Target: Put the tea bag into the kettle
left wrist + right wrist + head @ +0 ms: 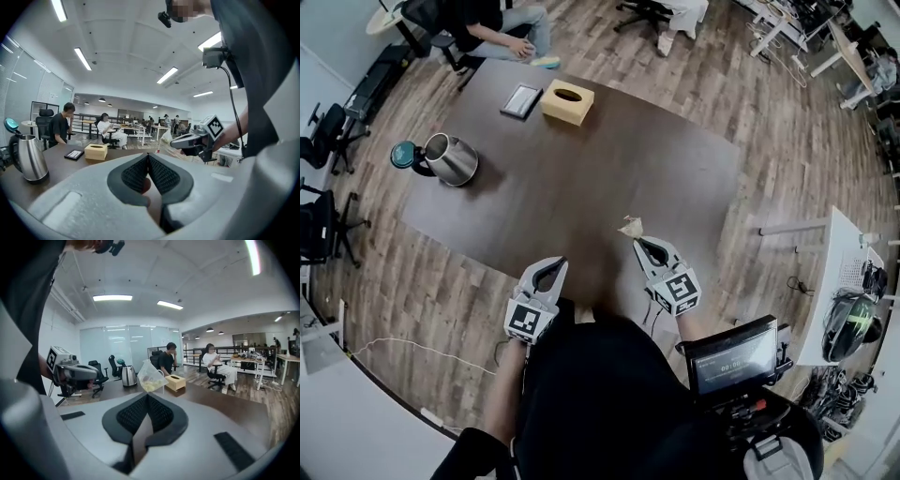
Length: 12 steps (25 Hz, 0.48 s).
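The steel kettle (450, 159) stands at the far left of the dark table (609, 178), its teal lid (402, 155) swung open beside it. It also shows in the left gripper view as the kettle (29, 159) and in the right gripper view as the kettle (129, 376). My right gripper (639, 243) is shut over the table's near edge. The pale translucent tea bag (630, 226) sticks up from its tip, and appears as the tea bag (151, 376) just beyond the jaws. My left gripper (551, 265) hangs shut and empty beside it, far from the kettle.
A tan tissue box (567, 102) and a small tablet (521, 100) lie at the table's far end. A person (502, 28) sits beyond them. Office chairs (323, 141) stand left of the table, and a white desk (844, 272) is on the right.
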Each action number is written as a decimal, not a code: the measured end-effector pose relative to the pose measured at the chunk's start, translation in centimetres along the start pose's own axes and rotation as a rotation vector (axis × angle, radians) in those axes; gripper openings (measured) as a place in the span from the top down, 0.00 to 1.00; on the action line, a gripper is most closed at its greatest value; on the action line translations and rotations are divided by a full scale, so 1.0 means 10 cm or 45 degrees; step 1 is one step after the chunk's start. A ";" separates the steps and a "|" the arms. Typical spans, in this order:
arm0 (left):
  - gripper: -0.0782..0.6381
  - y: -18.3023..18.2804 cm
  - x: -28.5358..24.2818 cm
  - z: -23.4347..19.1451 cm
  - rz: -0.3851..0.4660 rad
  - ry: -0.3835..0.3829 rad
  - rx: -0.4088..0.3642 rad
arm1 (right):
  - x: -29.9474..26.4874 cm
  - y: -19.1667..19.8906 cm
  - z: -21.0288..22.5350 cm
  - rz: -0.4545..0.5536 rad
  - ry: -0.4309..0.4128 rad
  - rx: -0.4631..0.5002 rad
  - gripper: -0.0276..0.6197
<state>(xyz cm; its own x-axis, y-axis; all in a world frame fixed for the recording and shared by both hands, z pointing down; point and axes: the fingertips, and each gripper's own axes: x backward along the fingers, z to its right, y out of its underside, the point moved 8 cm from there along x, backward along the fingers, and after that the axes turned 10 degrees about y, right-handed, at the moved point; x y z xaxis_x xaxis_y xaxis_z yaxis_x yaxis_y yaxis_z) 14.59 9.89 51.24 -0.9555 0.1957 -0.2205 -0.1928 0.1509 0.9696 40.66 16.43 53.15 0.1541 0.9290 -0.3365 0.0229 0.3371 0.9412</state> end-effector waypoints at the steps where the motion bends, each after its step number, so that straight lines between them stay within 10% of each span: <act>1: 0.89 0.00 -0.03 0.03 -0.009 0.023 0.002 | 0.13 0.01 -0.03 0.032 0.014 -0.029 0.95; 12: 0.89 0.05 -0.38 0.65 -0.091 0.045 0.025 | 0.78 0.27 0.19 0.118 -0.008 -0.101 0.95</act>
<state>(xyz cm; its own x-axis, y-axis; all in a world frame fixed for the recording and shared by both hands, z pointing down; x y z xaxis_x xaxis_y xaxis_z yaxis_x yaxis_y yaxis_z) 19.59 15.47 51.86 -0.9468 0.1497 -0.2849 -0.2567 0.1826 0.9491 43.78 24.29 53.14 0.1585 0.9557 -0.2479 -0.0699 0.2613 0.9627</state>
